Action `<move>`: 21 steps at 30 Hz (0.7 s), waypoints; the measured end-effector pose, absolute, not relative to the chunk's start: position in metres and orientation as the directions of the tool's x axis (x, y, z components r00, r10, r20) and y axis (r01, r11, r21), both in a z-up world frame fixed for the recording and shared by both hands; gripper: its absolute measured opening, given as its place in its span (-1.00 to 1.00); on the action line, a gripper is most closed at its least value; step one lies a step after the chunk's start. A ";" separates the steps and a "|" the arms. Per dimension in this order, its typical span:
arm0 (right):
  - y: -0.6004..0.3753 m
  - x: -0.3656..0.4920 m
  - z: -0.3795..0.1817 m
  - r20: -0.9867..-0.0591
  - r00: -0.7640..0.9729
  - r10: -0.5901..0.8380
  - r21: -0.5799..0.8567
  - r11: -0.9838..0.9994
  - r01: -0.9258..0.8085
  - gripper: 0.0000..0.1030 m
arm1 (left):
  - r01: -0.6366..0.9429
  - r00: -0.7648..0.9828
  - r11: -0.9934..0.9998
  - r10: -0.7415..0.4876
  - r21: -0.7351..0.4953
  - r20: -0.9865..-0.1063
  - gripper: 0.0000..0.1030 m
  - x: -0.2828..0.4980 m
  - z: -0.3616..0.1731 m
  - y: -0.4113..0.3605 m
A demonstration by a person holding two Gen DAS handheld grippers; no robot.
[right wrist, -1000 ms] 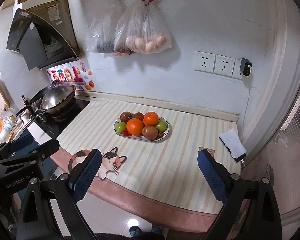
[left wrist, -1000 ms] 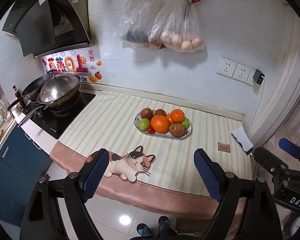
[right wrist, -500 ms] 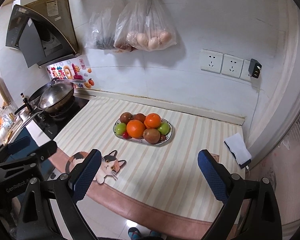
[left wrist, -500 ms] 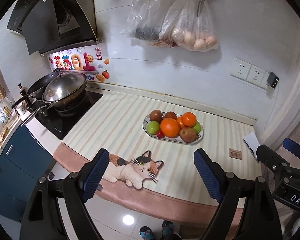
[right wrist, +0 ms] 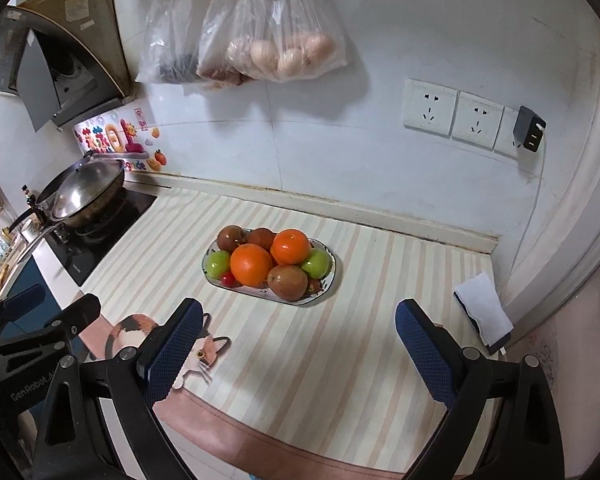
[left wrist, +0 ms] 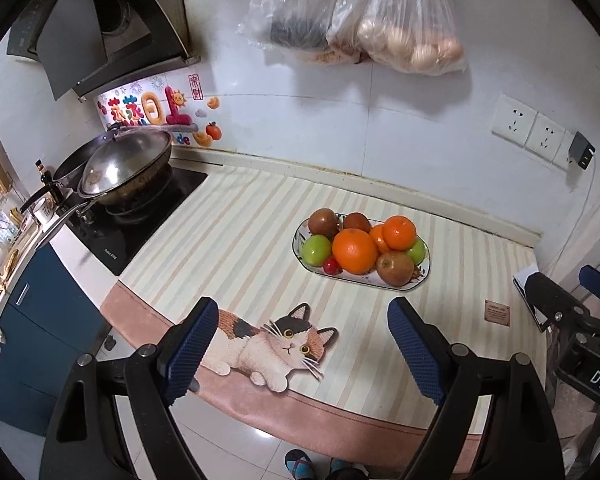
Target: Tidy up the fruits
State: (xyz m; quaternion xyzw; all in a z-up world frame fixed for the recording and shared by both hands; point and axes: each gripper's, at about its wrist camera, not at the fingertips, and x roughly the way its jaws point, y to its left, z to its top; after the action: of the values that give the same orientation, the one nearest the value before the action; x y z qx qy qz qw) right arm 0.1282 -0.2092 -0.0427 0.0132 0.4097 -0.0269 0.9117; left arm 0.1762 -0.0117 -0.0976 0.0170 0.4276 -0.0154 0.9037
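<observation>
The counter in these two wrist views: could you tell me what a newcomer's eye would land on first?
First the plate of fruit mid-counter, its big front orange brightest. Next the cat picture at the near edge of the striped mat. Both the left gripper and right gripper are open and empty.

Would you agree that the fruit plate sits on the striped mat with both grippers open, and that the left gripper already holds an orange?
Not quite: the left gripper holds nothing. The left wrist view shows its jaws wide apart and empty over the cat picture, short of the fruit plate. The rest stands: the plate sits on the striped mat, and the right gripper is open too.
</observation>
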 end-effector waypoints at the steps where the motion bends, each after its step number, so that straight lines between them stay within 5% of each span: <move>1: -0.210 0.131 -0.046 -0.750 0.660 -0.040 0.000 0.998 0.061 0.92 | 0.042 0.631 0.999 -0.009 0.023 -0.776 0.68 0.179 -0.099 -0.013; 19: -0.217 0.147 -0.061 -0.773 0.635 -0.022 0.009 0.999 0.045 0.92 | 0.051 0.633 0.999 -0.021 0.015 -0.774 0.69 0.194 -0.102 -0.025; 21: -0.217 0.147 -0.061 -0.774 0.633 -0.019 0.012 0.999 0.044 0.92 | 0.051 0.638 0.999 -0.021 0.014 -0.769 0.88 0.193 -0.100 -0.026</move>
State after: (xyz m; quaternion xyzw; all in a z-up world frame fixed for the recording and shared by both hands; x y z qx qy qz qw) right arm 0.1473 -0.2171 -0.0611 0.0149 0.4280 -0.0174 0.9035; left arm 0.1932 -0.0259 -0.1005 0.0171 0.4248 -0.0199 0.9049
